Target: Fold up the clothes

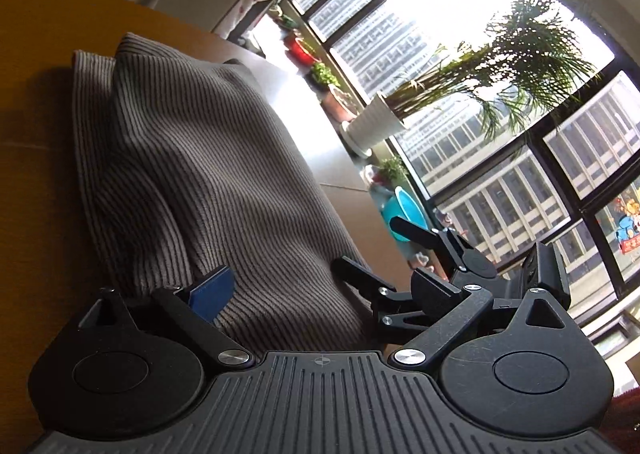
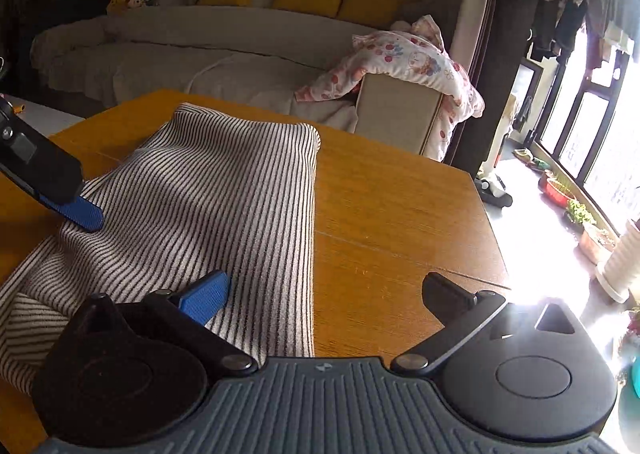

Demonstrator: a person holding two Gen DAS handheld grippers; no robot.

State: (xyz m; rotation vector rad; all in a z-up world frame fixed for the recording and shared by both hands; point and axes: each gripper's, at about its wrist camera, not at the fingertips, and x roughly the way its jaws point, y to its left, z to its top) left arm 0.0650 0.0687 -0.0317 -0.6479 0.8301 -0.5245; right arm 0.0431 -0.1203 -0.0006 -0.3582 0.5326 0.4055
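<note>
Wooden table point(image 2: 400, 214) bears striped garment point(image 2: 208, 206) between open right gripper point(image 2: 328, 294) jaws.

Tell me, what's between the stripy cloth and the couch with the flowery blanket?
Only bare wooden table lies between the striped cloth and the couch; the right wrist view shows it.

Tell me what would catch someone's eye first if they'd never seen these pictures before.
First, the striped garment, spread in soft folds across the orange wooden table. Both claws stand wide open at its near edge, the right claw with one blue pad on the cloth, and the left claw touching it from the left side. Beyond the table a floral blanket drapes the sofa arm, beside glaring windows.
</note>
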